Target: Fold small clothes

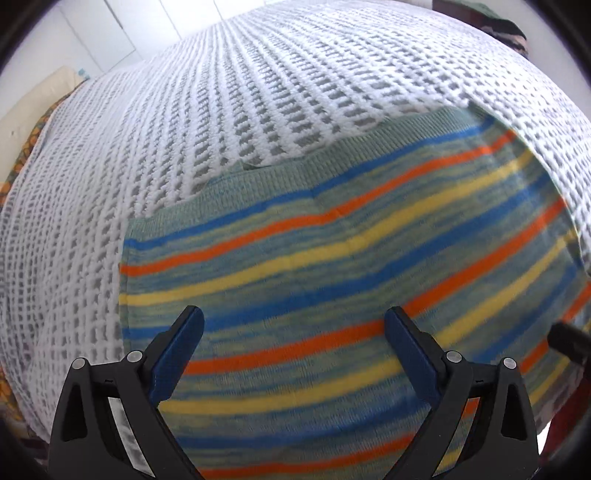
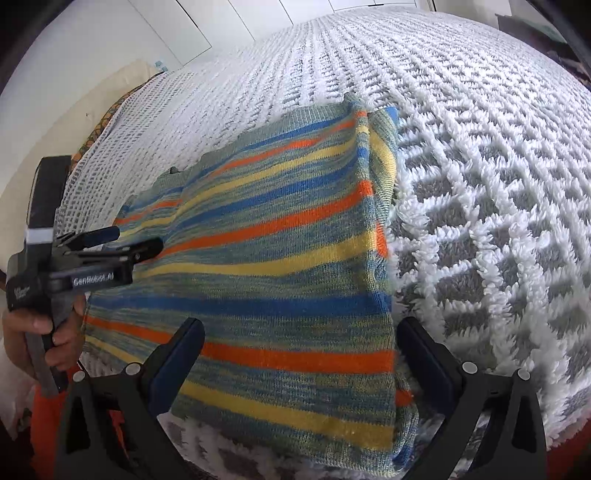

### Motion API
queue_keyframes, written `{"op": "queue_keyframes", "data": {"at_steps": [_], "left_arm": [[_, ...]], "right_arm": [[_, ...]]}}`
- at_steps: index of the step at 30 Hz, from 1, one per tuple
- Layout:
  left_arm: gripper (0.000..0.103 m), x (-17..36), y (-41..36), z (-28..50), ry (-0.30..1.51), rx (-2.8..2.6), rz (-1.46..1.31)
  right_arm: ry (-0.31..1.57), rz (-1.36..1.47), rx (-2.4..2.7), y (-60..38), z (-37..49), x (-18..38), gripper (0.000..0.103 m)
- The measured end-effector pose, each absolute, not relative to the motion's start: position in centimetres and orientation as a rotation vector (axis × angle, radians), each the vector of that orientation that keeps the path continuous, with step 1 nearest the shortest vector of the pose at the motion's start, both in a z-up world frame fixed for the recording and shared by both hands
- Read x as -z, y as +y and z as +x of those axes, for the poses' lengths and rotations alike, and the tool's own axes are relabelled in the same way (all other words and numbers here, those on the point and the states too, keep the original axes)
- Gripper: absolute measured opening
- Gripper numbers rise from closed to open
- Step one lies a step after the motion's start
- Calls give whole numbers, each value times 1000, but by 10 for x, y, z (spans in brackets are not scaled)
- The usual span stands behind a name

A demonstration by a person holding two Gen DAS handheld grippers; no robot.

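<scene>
Garment: a striped knit sweater [image 2: 280, 266] in blue, orange, yellow and grey-green is lying spread on the bedspread, its right side panel folded over along a vertical crease.
Ribbed hem: the plain green band [image 1: 332, 147] is lying at the far edge of the garment in the left wrist view.
Surface: a white and grey tufted bedspread [image 2: 480, 184] is covering the bed and carrying the sweater.
Left gripper [image 1: 294, 325]: it is hovering over the striped fabric with its jaws spread wide and nothing between them; in the right wrist view it is showing at the sweater's left edge [image 2: 136, 242].
Right gripper [image 2: 301, 336]: it is standing released, jaws wide apart, the left finger over the fabric and the right finger just beside the folded right edge, over the bedspread.
Hand [image 2: 33, 332]: a person's hand is gripping the handle of the left gripper at the left of the right wrist view.
Background: white cabinet doors [image 2: 184, 29] are standing beyond the bed.
</scene>
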State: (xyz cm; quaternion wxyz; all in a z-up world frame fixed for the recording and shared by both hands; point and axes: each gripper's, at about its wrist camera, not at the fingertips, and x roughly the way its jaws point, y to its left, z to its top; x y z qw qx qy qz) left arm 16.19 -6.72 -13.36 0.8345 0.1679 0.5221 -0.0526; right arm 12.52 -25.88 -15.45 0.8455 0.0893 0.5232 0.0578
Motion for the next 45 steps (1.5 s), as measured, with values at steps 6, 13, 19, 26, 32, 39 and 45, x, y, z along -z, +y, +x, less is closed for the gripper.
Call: {"op": "queue_keyframes", "data": {"at_steps": [6,13,19,26,32,39,45], "left_arm": [[99,133,-85,98,1092,169,371],[99,116,-134,15,962,353,601],[92,89,-204,16,811,523,689],[48,118,-281,34,849,612,790],[1,100,-262,54,905,550,486],[1,59,-211,48,886,541,286],[2,74,-234,51,914,579,349]], "right_arm": [[1081,258,-124,-261,130,150,102],[863,524,-99,-312,105,103,102],[655,611,-35,-359,77,62,102],[629,636,-28,-373,60,57,102],[638,659,-64,-379,62,55,102],[1102,688,-262,-365,162,88,102],[1259,767,-263,-361,238,129,95]]}}
